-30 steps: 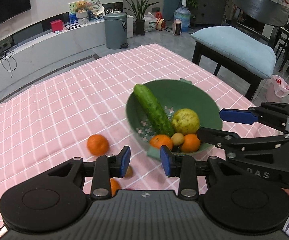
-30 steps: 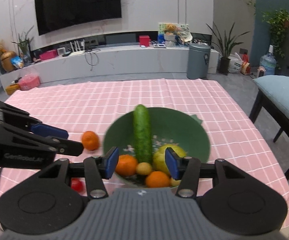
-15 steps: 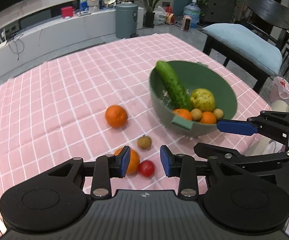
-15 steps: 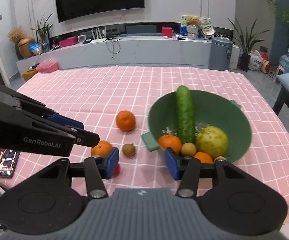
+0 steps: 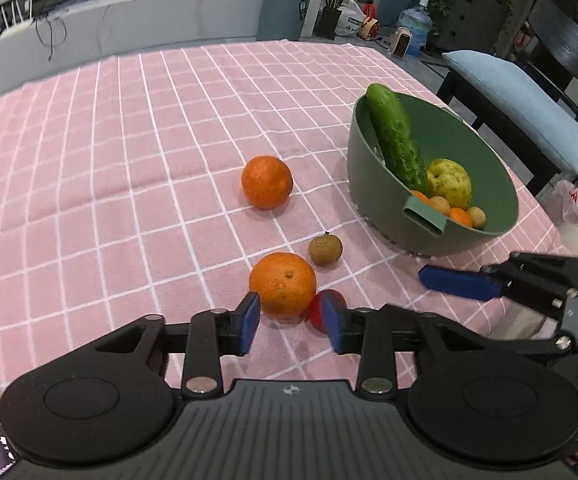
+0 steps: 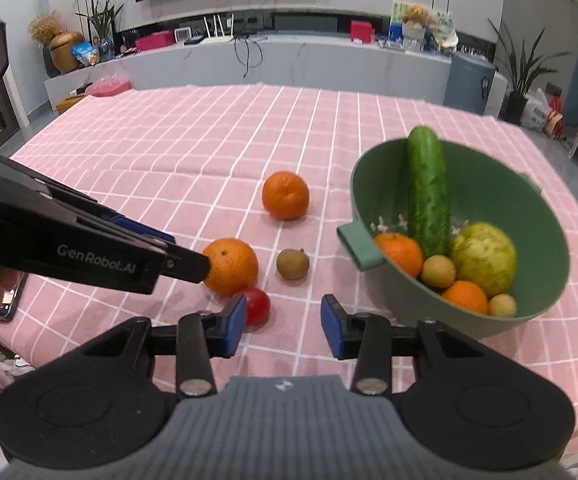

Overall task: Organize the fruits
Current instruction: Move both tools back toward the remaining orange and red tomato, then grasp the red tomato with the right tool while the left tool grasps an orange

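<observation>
A green bowl (image 5: 497,184) (image 6: 537,208) holds a cucumber (image 5: 395,136), a yellow-green pear (image 6: 485,258), small oranges and small brown fruits. On the pink checked cloth lie a near orange (image 5: 283,283) (image 6: 231,266), a far orange (image 5: 267,181) (image 6: 285,195), a small brown fruit (image 5: 325,249) (image 6: 292,264) and a small red fruit (image 5: 317,308) (image 6: 257,305). My left gripper (image 5: 291,326) is open and empty, just short of the near orange. My right gripper (image 6: 283,326) is open and empty, right of the red fruit.
A phone (image 6: 9,300) lies at the table's near left edge. A chair with a blue cushion (image 5: 517,100) stands right of the table. A low cabinet and a grey bin (image 5: 285,10) stand behind it.
Both grippers have pulled back from above the bowl and swung left. The loose fruits on the cloth now lie right in front of them. Both stay open.
</observation>
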Action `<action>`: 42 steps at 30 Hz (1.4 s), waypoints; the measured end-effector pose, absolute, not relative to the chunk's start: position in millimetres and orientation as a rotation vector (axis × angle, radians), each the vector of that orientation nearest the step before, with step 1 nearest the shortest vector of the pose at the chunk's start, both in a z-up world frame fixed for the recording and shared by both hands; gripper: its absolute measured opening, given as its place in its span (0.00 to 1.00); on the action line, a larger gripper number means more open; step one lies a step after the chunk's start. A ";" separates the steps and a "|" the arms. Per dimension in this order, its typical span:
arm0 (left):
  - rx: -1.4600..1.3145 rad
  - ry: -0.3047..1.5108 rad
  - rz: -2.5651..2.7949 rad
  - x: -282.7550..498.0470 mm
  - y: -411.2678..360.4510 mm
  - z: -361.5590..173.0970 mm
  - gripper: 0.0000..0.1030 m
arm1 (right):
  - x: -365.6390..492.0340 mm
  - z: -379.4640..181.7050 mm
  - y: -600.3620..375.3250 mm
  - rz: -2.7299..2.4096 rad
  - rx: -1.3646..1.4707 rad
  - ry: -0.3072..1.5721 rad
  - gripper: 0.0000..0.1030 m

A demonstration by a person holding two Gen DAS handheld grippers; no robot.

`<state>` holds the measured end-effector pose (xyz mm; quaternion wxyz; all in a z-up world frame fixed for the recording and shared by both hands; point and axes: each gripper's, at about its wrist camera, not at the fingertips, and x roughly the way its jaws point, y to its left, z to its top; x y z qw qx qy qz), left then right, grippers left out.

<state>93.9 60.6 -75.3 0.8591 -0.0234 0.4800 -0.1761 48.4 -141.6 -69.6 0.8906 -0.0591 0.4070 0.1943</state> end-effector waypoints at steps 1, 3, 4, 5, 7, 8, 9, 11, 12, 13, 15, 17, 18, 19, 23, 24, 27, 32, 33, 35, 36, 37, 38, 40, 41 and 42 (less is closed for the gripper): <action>-0.058 1.009 -0.367 96.1 60.4 -77.5 0.60 | 51.6 -73.0 -141.9 0.402 -0.113 0.858 0.37; -0.077 1.014 -0.366 100.4 60.6 -82.1 0.61 | 54.0 -77.7 -139.6 0.398 -0.105 0.876 0.37; -0.089 1.019 -0.366 102.7 61.2 -84.9 0.61 | 55.8 -80.5 -138.8 0.398 -0.104 0.886 0.37; -0.099 1.021 -0.363 105.1 61.2 -86.8 0.61 | 57.3 -82.9 -138.5 0.400 -0.103 0.894 0.37; -0.123 1.024 -0.349 109.9 62.4 -92.4 0.61 | 59.4 -87.7 -137.2 0.407 -0.104 0.908 0.37; -0.134 1.025 -0.346 112.3 62.7 -95.6 0.61 | 60.0 -89.7 -136.6 0.412 -0.105 0.914 0.37; -0.143 1.026 -0.345 113.9 63.1 -98.0 0.61 | 60.1 -91.2 -136.0 0.415 -0.107 0.919 0.37; -0.163 1.032 -0.352 117.1 63.2 -102.6 0.61 | 61.9 -93.7 -134.9 0.418 -0.110 0.925 0.37; -0.164 1.032 -0.351 118.2 62.6 -104.4 0.61 | 62.7 -94.8 -134.3 0.419 -0.109 0.928 0.37; -0.159 1.032 -0.347 119.4 61.6 -105.6 0.61 | 63.7 -95.8 -134.1 0.420 -0.106 0.931 0.37; -0.154 1.038 -0.341 121.7 60.5 -108.1 0.60 | 64.9 -96.9 -133.9 0.421 -0.102 0.935 0.37; -0.161 1.040 -0.344 123.4 61.2 -109.8 0.55 | 65.9 -97.5 -134.2 0.426 -0.100 0.935 0.37; -0.170 1.039 -0.353 123.7 62.0 -110.0 0.52 | 66.2 -97.7 -133.6 0.430 -0.100 0.934 0.37; -0.172 1.040 -0.353 123.6 62.6 -110.0 0.51 | 66.5 -98.3 -132.5 0.436 -0.103 0.932 0.37; -0.156 1.030 -0.337 121.8 61.8 -109.1 0.50 | 66.0 -97.4 -129.1 0.451 -0.108 0.926 0.37; -0.144 1.026 -0.326 120.8 62.0 -108.3 0.50 | 66.2 -97.3 -128.6 0.455 -0.108 0.924 0.37; -0.141 1.016 -0.292 118.0 68.3 -104.8 0.50 | 67.3 -98.5 -125.2 0.463 -0.112 0.922 0.37; -0.179 1.004 -0.251 113.6 83.6 -99.8 0.50 | 70.0 -102.2 -118.4 0.472 -0.120 0.924 0.37; -0.184 1.003 -0.245 113.0 85.9 -99.1 0.50 | 70.6 -102.7 -117.6 0.473 -0.123 0.925 0.37; -0.192 1.004 -0.238 112.2 89.1 -98.8 0.50 | 72.1 -103.8 -115.5 0.477 -0.123 0.926 0.37; -0.195 1.005 -0.236 111.5 90.4 -99.0 0.50 | 72.2 -104.0 -114.5 0.478 -0.125 0.926 0.37; -0.196 1.006 -0.235 111.3 90.6 -99.6 0.50 | 72.3 -104.1 -113.4 0.479 -0.129 0.925 0.37; -0.195 1.008 -0.235 110.8 90.2 -100.1 0.50 | 72.2 -104.3 -112.0 0.480 -0.134 0.923 0.37; -0.190 1.010 -0.234 110.1 89.6 -100.4 0.50 | 72.8 -104.5 -110.3 0.484 -0.138 0.922 0.36; -0.188 1.009 -0.233 109.9 88.6 -100.2 0.50 | 73.1 -105.0 -109.7 0.487 -0.137 0.923 0.35; -0.186 1.007 -0.232 109.5 88.6 -99.6 0.50 | 73.2 -105.4 -109.6 0.491 -0.137 0.923 0.31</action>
